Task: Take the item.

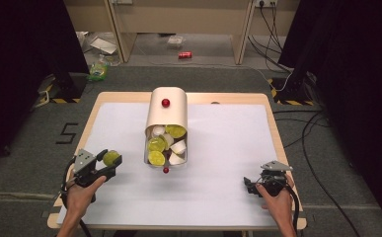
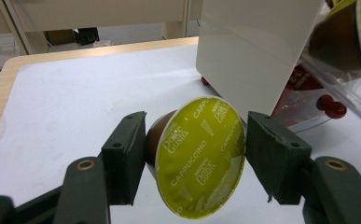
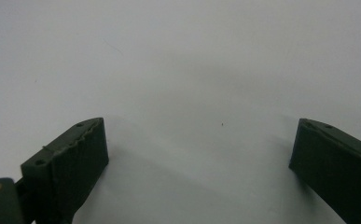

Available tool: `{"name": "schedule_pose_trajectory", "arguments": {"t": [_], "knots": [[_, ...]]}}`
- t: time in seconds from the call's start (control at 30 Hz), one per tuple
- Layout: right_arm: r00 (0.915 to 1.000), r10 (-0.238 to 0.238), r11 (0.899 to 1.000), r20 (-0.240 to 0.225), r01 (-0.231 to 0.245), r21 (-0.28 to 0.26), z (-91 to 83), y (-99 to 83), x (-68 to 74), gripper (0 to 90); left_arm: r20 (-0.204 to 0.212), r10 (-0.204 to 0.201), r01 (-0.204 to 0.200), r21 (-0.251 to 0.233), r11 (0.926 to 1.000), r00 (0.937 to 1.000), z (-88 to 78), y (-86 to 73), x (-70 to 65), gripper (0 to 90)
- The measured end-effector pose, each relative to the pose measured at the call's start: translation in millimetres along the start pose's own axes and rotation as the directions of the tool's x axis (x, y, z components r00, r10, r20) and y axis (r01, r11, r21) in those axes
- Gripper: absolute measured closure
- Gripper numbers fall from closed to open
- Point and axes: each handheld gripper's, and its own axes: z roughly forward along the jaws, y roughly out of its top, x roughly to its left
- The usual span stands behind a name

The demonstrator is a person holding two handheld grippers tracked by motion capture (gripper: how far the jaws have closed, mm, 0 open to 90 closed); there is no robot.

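Left gripper (image 2: pixel 197 154): your jaws clamp the capsule (image 2: pixel 197 156), left of the dispenser (image 1: pixel 166 116).
Capsule: brown cup, lime-green foil lid printed "Cappuccino", tilted.
Right gripper (image 3: pixel 199 154): your jaws gape, right of the dispenser.

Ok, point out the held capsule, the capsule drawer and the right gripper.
capsule (image 2: pixel 201 156), left gripper view, green foil lid.
capsule drawer (image 1: pixel 167 111), high view, beige top.
right gripper (image 3: pixel 199 163), right gripper view, between its jaws.

Your left gripper (image 1: pixel 110 160) had open white sheet (image 1: pixel 228 148) around it, but the cream dispenser (image 1: pixel 167 116) (drawer (image 1: pixel 165 150) pulled out) stood just beside. Your right gripper (image 1: pixel 250 186) faced bare sheet.
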Motion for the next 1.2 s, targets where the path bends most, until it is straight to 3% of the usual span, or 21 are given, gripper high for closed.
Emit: {"name": "schedule_pose_trajectory", "arguments": {"t": [0.47,0.53,0.87,0.93,1.0,1.2], "knots": [[1.0,0.0,1.0,-0.001,0.0,-0.001,0.1,0.0,0.0,4.2,-0.011,-0.004,0.004,0.004,1.0,0.9999,5.6,-11.8,1.7,39.1],[1.0,0.0,1.0,-0.001,0.0,-0.001,0.0,0.0,0.0,4.2,-0.011,-0.021,0.021,0.016,0.9996,0.9997,7.0,-14.9,0.8,39.2],[1.0,0.0,1.0,0.0,0.0,-0.001,0.0,0.0,0.0,4.2,-0.015,-0.026,0.027,0.037,0.999,0.9995,11.0,-26.5,0.5,39.2],[1.0,0.001,1.0,-0.001,-0.001,-0.001,0.0,0.0,0.0,4.2,-0.003,-0.066,0.066,0.052,0.9964,0.9978,11.2,-29.8,-2.1,39.1],[1.0,0.0,1.0,0.0,0.0,0.0,0.0,0.0,0.0,4.2,-0.009,-0.04,0.041,0.054,0.9977,0.9991,12.2,-31.4,0.1,39.1],[1.0,0.0,1.0,-0.001,0.0,-0.001,0.0,0.0,0.0,4.3,-0.007,-0.019,0.02,0.073,0.9972,0.9998,15.4,-36.6,-1.5,39.1]]}}
